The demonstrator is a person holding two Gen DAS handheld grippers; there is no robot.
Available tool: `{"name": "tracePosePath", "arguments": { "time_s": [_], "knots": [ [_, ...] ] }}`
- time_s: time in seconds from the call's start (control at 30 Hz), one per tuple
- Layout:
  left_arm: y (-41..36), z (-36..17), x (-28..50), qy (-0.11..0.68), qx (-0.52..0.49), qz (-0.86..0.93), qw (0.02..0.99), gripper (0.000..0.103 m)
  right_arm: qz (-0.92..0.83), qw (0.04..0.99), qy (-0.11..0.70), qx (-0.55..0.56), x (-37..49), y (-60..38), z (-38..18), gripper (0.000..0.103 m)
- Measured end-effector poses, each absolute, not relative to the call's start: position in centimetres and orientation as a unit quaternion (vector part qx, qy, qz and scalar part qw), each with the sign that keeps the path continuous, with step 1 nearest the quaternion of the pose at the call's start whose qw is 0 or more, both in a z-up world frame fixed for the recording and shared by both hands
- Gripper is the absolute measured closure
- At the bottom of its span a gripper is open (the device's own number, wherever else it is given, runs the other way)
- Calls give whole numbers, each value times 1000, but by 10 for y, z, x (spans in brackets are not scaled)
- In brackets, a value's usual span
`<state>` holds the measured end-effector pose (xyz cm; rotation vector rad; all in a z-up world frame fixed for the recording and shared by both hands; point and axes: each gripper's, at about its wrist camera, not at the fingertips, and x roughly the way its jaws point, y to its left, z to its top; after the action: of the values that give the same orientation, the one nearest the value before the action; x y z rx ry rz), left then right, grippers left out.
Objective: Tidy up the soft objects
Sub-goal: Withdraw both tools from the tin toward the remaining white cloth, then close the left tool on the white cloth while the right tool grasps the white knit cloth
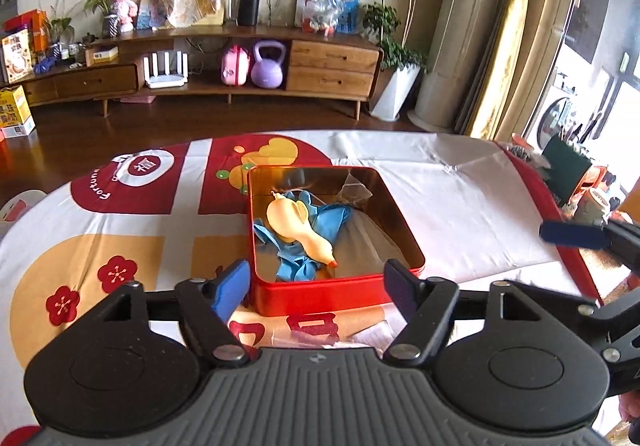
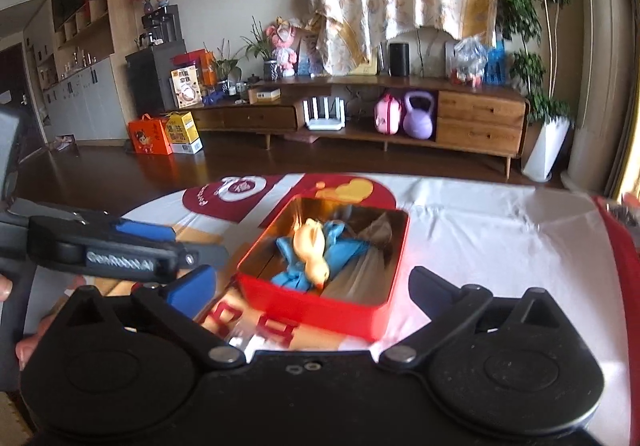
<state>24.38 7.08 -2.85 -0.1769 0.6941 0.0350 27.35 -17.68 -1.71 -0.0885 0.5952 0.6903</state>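
A red tin box (image 1: pixel 320 292) with a shiny gold inside sits on the table. In it lie a cream rubber duck-shaped toy (image 1: pixel 296 230) on top of crumpled blue gloves (image 1: pixel 292 264). My left gripper (image 1: pixel 316 286) is open and empty, just in front of the box's near wall. In the right wrist view the box (image 2: pixel 312 308), the toy (image 2: pixel 312 254) and the blue gloves (image 2: pixel 344 250) show too. My right gripper (image 2: pixel 312 286) is open and empty, near the box's front. The left gripper (image 2: pixel 120 246) shows at its left.
A patterned red, white and orange tablecloth (image 1: pixel 120 222) covers the table. Cluttered items, including a dark green box (image 1: pixel 568 170), stand at the table's far right. The right gripper's fingertip (image 1: pixel 572 234) shows at the right. A wooden TV cabinet (image 1: pixel 256 66) stands behind.
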Motion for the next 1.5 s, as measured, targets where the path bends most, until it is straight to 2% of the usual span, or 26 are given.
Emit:
{"name": "tracePosePath", "arguments": {
  "time_s": [0.07,0.37,0.73,0.9,1.5],
  "knots": [
    [69,-27,234,333,-91,19,938,20,328,898,290,-37,268,-183,-18,0],
    [49,-30,194,328,-87,-4,941,20,308,902,300,-34,244,-199,-31,0],
    [26,-58,153,339,-90,-13,937,20,285,903,319,-32,230,-217,-56,1],
    [19,-75,146,352,-95,-15,931,20,284,901,327,-36,227,-219,-67,1],
    [-22,-124,160,359,0,-25,933,20,278,885,370,-45,260,-210,-114,5]
  ]
}}
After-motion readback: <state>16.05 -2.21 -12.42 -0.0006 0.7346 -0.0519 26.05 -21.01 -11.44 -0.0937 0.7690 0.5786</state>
